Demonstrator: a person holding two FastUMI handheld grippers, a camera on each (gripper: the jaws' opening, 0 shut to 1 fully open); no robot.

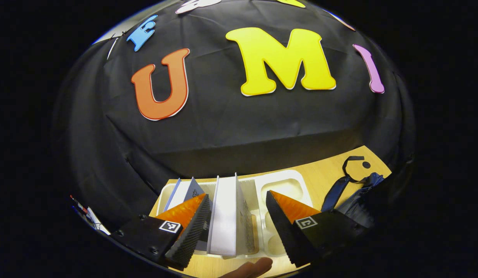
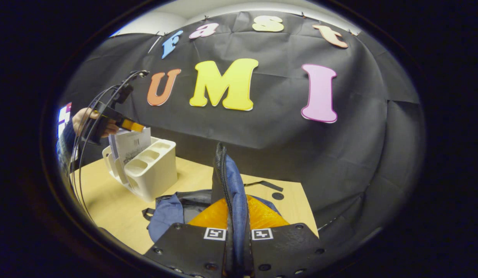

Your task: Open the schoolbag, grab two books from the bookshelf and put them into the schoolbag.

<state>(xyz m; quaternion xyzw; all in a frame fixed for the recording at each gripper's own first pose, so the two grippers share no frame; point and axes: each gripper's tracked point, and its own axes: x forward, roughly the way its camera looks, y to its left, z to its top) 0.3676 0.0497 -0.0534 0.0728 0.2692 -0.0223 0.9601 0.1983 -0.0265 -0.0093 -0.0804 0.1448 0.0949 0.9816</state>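
A white book (image 1: 223,216) stands upright in the white bookshelf (image 1: 289,183), with a second book (image 1: 184,191) leaning to its left. My left gripper (image 1: 237,197) is open and straddles the white book, one finger on each side, not pressing it. Farther right on the table lies the blue schoolbag (image 1: 356,193). In the right gripper view, my right gripper (image 2: 237,214) is shut on the schoolbag's zipper edge (image 2: 227,173) and holds that flap upright above the bag (image 2: 165,214). Far to the left there, the left gripper (image 2: 126,124) hovers over the books (image 2: 132,144) in the bookshelf (image 2: 155,172).
The wooden table (image 2: 107,200) carries the bookshelf and bag, with its far edge against the black cloth wall. A black strap (image 2: 264,184) of the bag lies on the table behind it. A hand (image 2: 84,116) holds the left gripper, and a fingertip (image 1: 250,268) shows below its fingers.
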